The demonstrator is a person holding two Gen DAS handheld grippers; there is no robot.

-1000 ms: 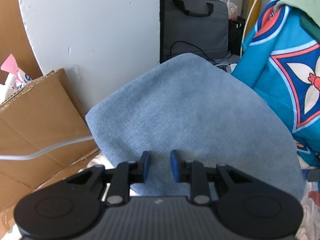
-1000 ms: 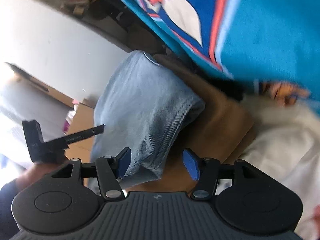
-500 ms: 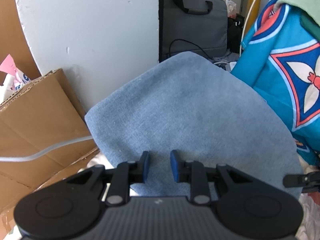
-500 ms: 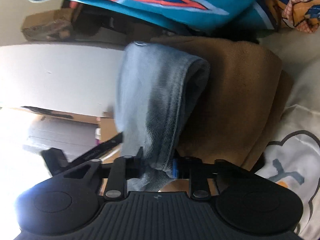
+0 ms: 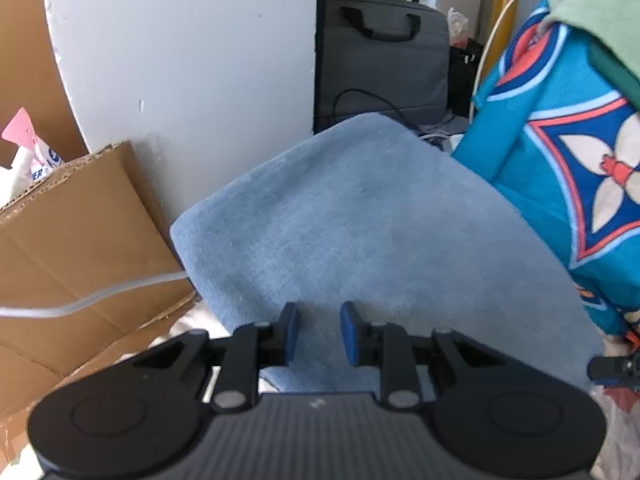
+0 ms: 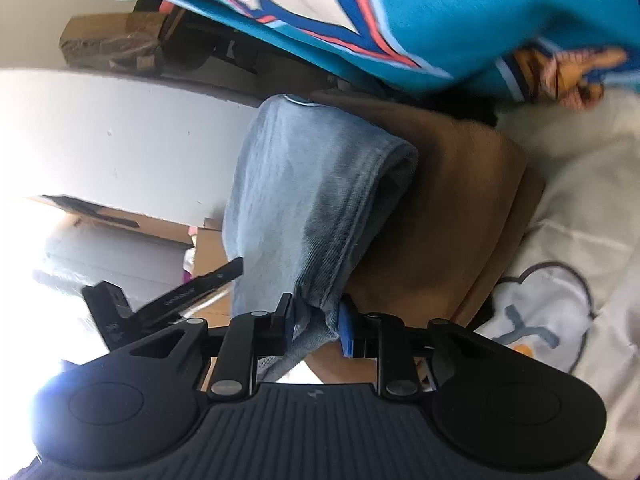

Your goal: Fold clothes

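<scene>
A: Start nearest: the right gripper (image 6: pixel 316 330) has its blue pads pinching the bunched corner of the blue garment (image 6: pixel 316 200).

B: And the left gripper (image 5: pixel 316 334)?

A: Jaws narrowly parted, the same blue cloth running between the pads; I can't tell whether they bite it.

B: Which way does the cloth run?

A: Away from both, long axis stretching forward. In the right wrist view it drapes across a folded brown garment (image 6: pixel 448 216) lying on white bedding (image 6: pixel 580 208).

B: So both grippers share the near edge?

A: Looks so. Beyond lies the turquoise patterned fabric (image 5: pixel 560 168); any fold likely carries this edge toward that far end.
</scene>
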